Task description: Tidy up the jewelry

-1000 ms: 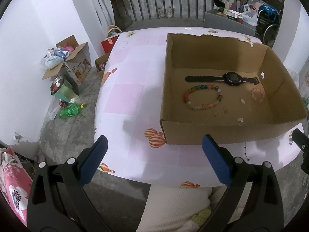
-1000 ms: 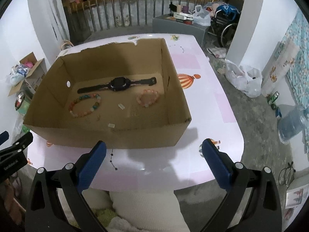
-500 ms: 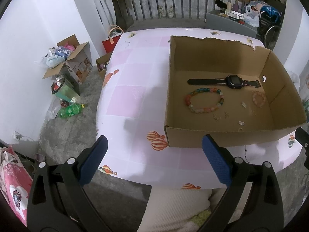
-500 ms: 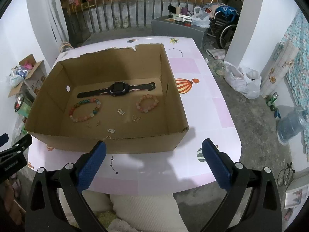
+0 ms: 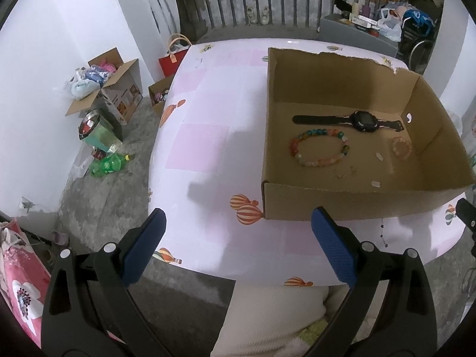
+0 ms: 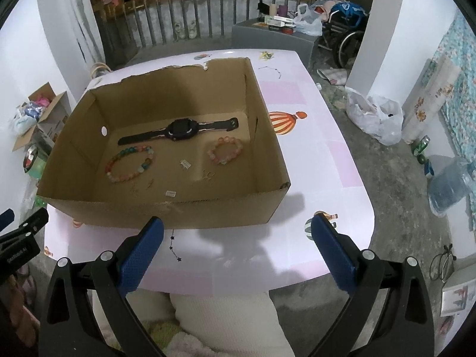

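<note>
Box [image 6: 166,211] w/ watch [image 6: 180,129], 2 bracelets [image 6: 131,163].

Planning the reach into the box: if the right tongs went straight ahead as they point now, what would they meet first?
Probably the near wall of the brown cardboard box, before any jewelry; the open right tongs sit low over the pink balloon-print table. Depth is unclear.

Brown box [image 6: 166,208], black watch [image 6: 180,129], balloon-patterned pink tablecloth [image 6: 312,160]

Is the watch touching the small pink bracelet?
Apart. In the right wrist view a strip of bare box floor shows plainly between the watch strap and the pink bracelet lying nearer the camera; the left wrist view agrees.
</note>
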